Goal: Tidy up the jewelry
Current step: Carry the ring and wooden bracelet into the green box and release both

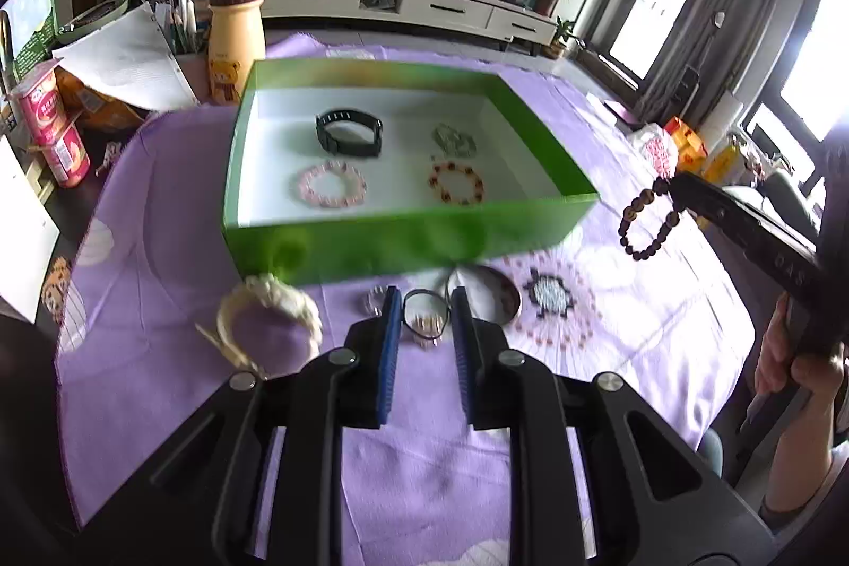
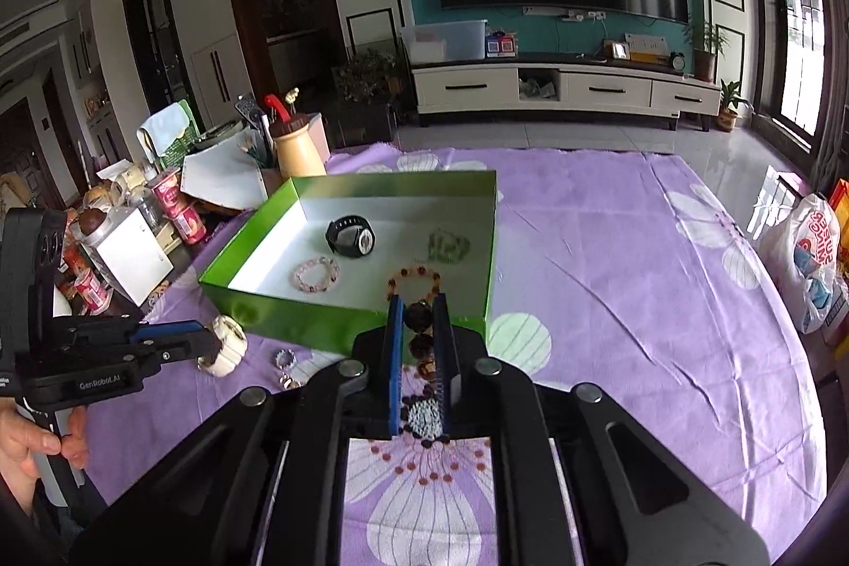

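Purple floral cloth (image 2: 610, 247), left gripper (image 1: 423, 301) fingers parted over thin bangle (image 1: 423, 316), should probably lower squarely before pinching, green box (image 1: 403, 242) holds watch (image 1: 350, 133), three bracelets, right gripper (image 2: 419, 316) clamps dark bead bracelet (image 1: 650, 221) beside box.

The open box (image 1: 408, 242) sits on the cloth-covered worktop (image 1: 159, 385). Inside it, the watch (image 1: 350, 133) lies far left, a bead bracelet (image 1: 332, 185) near left, a crumpled chain (image 1: 453, 140) far right and another bead bracelet (image 1: 456, 182) near right. On the near side of the box lie a bangle (image 1: 268, 319) at left, small rings (image 1: 422, 319) beside it, and a beaded piece (image 1: 549, 295) at right.
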